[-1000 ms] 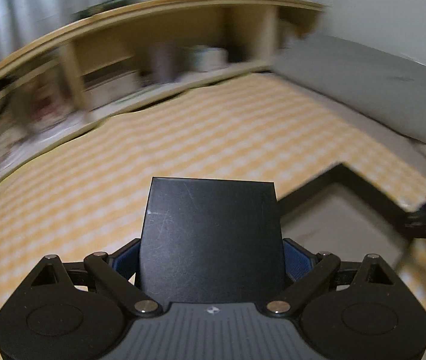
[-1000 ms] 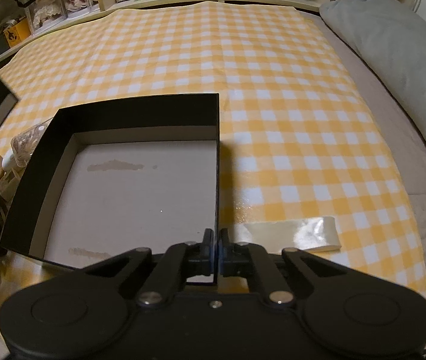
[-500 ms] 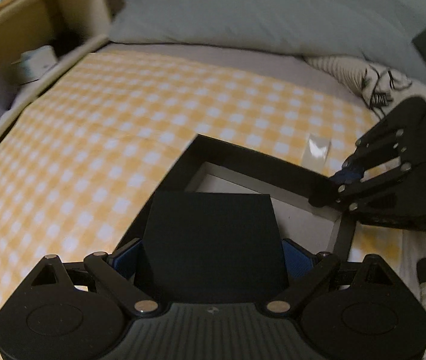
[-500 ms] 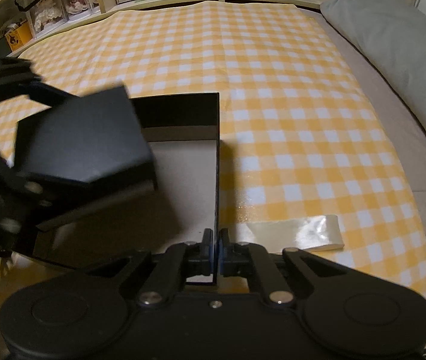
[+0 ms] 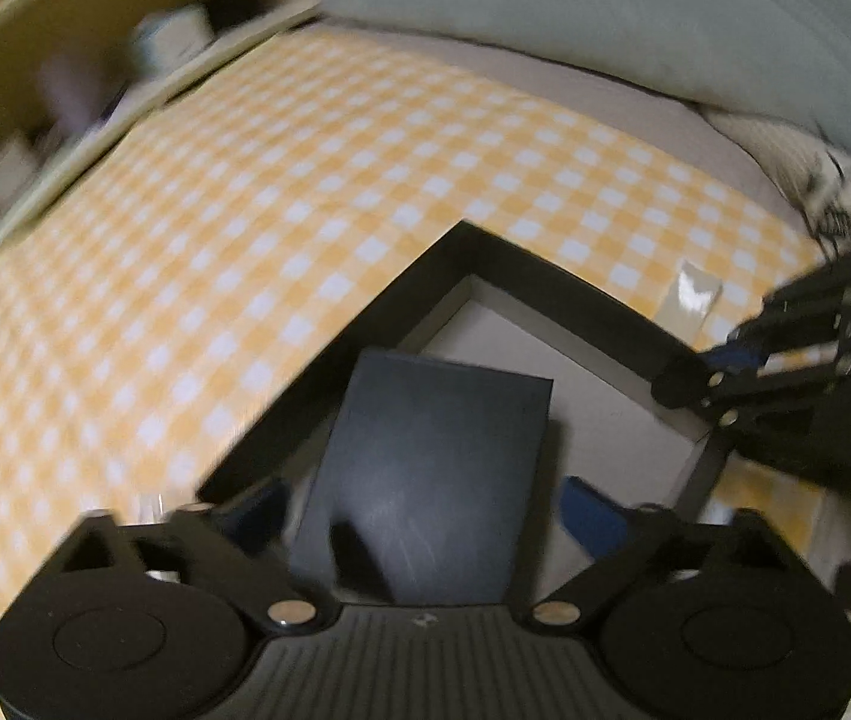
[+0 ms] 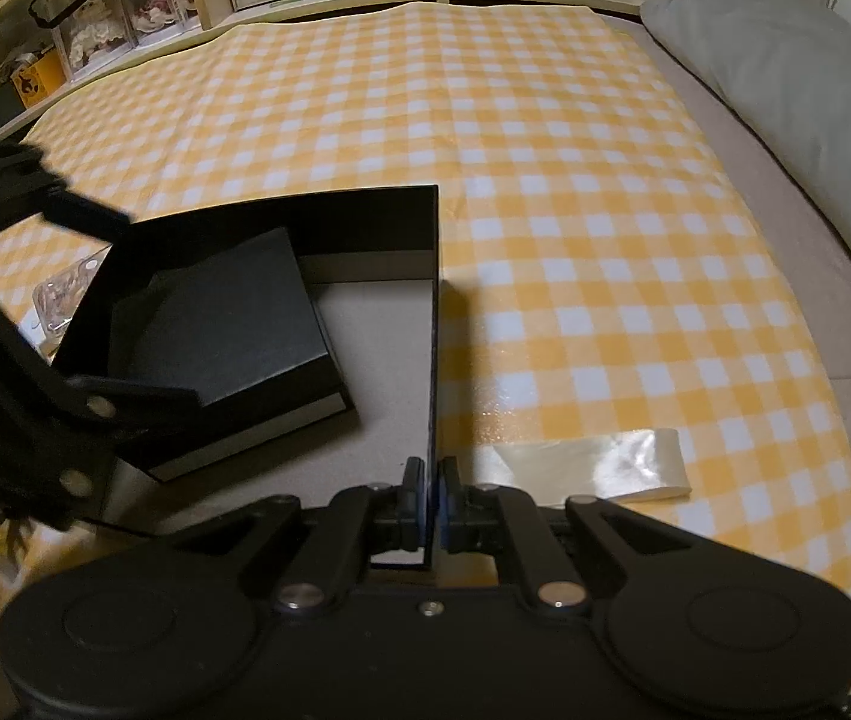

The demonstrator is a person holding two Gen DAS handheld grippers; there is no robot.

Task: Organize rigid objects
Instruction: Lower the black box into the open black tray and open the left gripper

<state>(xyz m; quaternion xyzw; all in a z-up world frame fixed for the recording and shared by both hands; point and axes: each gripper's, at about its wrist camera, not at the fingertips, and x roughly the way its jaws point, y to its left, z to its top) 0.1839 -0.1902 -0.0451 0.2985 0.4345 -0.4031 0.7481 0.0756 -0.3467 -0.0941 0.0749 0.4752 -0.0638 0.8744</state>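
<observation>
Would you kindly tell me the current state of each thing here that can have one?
large black box: open-topped, upright on the checked cloth, right wall clamped.
small black box: closed, lying inside the large black box.
left gripper: open; jaws have just been closing, small black box between them, untouched.
right gripper: shut on the large black box's wall.
tape strip: flat on the checked cloth, outside the box.

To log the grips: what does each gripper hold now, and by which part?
Right gripper pinches the large black box by its right wall. Left gripper, jaws just closing, flanks the small black box inside without pressing it: apparently nothing held.
</observation>
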